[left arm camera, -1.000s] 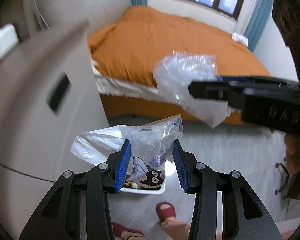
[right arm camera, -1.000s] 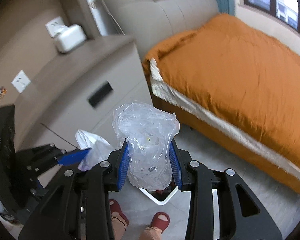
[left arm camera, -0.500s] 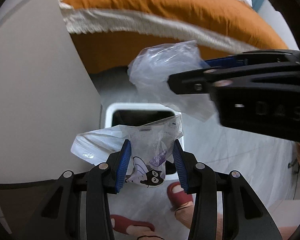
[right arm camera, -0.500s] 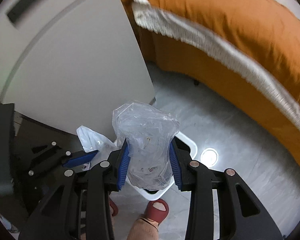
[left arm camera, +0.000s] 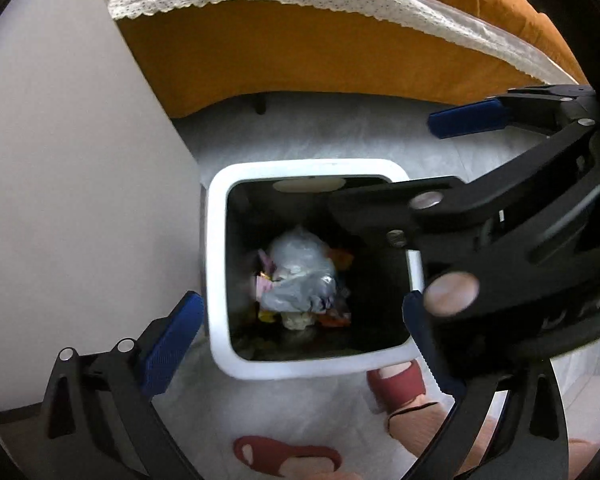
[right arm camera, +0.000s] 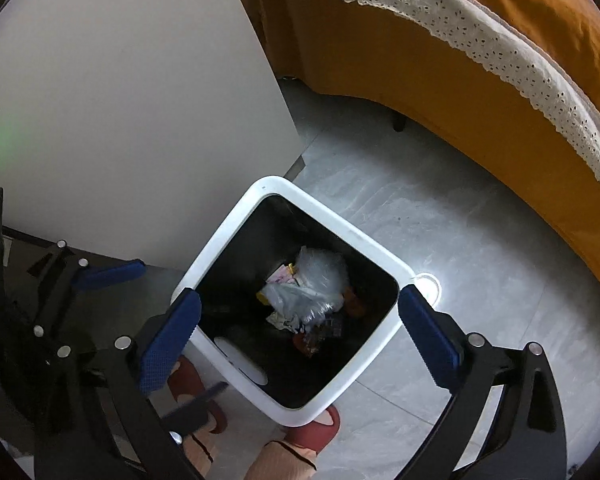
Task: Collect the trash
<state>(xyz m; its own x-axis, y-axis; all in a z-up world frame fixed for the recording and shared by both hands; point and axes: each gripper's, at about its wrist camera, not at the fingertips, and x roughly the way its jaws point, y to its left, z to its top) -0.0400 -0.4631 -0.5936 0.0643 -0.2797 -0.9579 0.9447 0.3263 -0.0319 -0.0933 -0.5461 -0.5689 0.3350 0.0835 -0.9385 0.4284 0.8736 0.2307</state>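
Note:
A white square trash bin [left arm camera: 216, 264] with a black inside stands on the floor below both grippers; it also shows in the right wrist view [right arm camera: 236, 216]. Clear plastic bags [left arm camera: 300, 272] and wrappers lie at its bottom, also seen in the right wrist view [right arm camera: 312, 288]. My left gripper [left arm camera: 300, 340] is open and empty above the bin. My right gripper [right arm camera: 300, 332] is open and empty above the bin too. The right gripper's body crosses the left wrist view [left arm camera: 432, 216] at the right. The left gripper shows at the left of the right wrist view [right arm camera: 112, 276].
A beige nightstand side [right arm camera: 120, 100] stands left of the bin. A bed with an orange cover [right arm camera: 480, 80] and a white lace trim runs behind and right. The floor [right arm camera: 460, 240] is grey tile. The person's feet in red slippers [left arm camera: 396, 384] are beside the bin.
Both grippers opened and let go of their plastic bags, which now lie in the bin. Both views have tilted further down over the bin.

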